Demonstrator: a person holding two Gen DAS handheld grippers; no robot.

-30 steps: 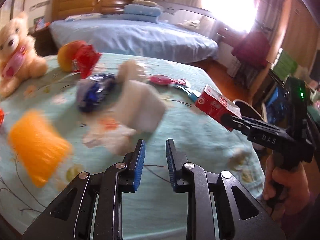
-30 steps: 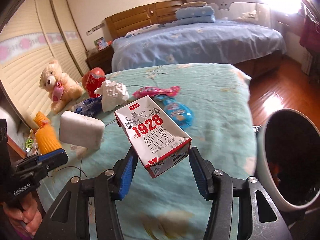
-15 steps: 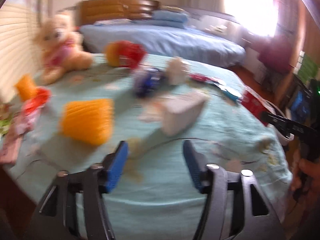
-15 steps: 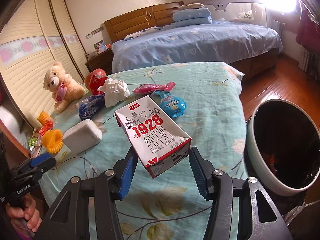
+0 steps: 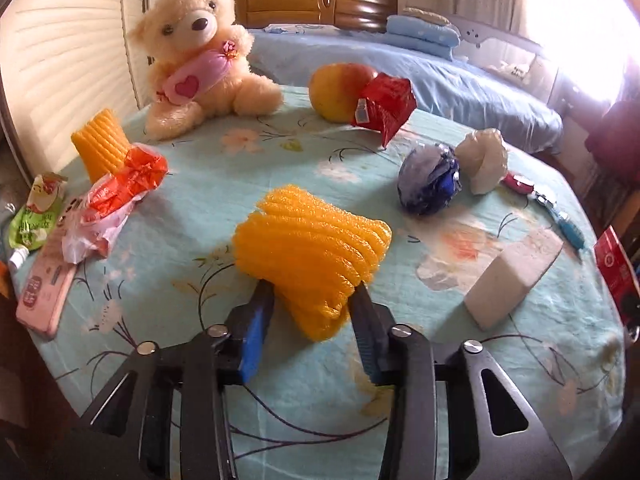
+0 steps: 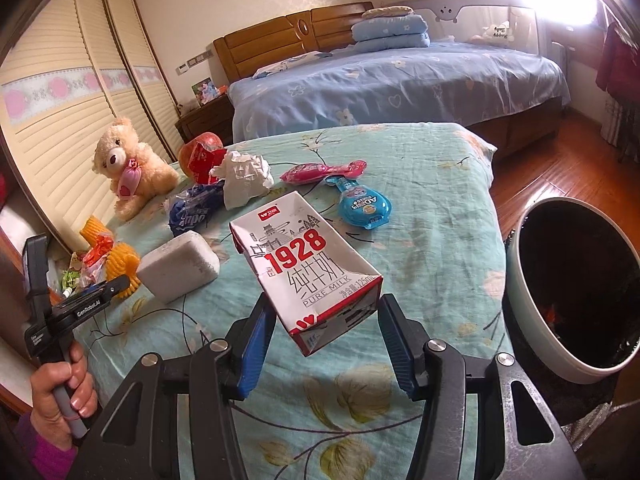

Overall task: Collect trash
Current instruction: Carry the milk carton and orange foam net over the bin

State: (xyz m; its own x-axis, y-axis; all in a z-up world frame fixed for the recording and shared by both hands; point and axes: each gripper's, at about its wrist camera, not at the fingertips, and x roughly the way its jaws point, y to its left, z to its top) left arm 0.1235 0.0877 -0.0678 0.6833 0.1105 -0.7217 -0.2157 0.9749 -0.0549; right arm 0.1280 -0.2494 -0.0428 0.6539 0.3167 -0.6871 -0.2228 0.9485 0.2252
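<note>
My right gripper (image 6: pixel 322 330) is shut on a white and red "1928" milk carton (image 6: pixel 306 264), held above the teal bedspread (image 6: pixel 432 216). A pale bin with a dark inside (image 6: pixel 576 296) stands on the floor to its right. My left gripper (image 5: pixel 312 322) is open, its jaws on either side of an orange foam fruit net (image 5: pixel 316 256) lying on the bedspread (image 5: pixel 200 200); contact is unclear. The left gripper also shows in the right wrist view (image 6: pixel 116 285). Other trash lies around: a white foam block (image 5: pixel 516 276), a blue crumpled wrapper (image 5: pixel 430 182), white crumpled paper (image 5: pixel 484 160).
A teddy bear (image 5: pixel 196 52), an apple (image 5: pixel 336 90) with a red carton (image 5: pixel 386 104), a second orange net (image 5: pixel 100 144), red plastic wrap (image 5: pixel 116 192), a pink packet (image 5: pixel 44 292) and a green pouch (image 5: pixel 34 212) sit at the left. Pink and blue pouches (image 6: pixel 360 200) lie mid-bed.
My left gripper has swung left from the white block to the orange foam net and opened wider around it. The right gripper still holds the carton, drawn back slightly, the bin more in view.
</note>
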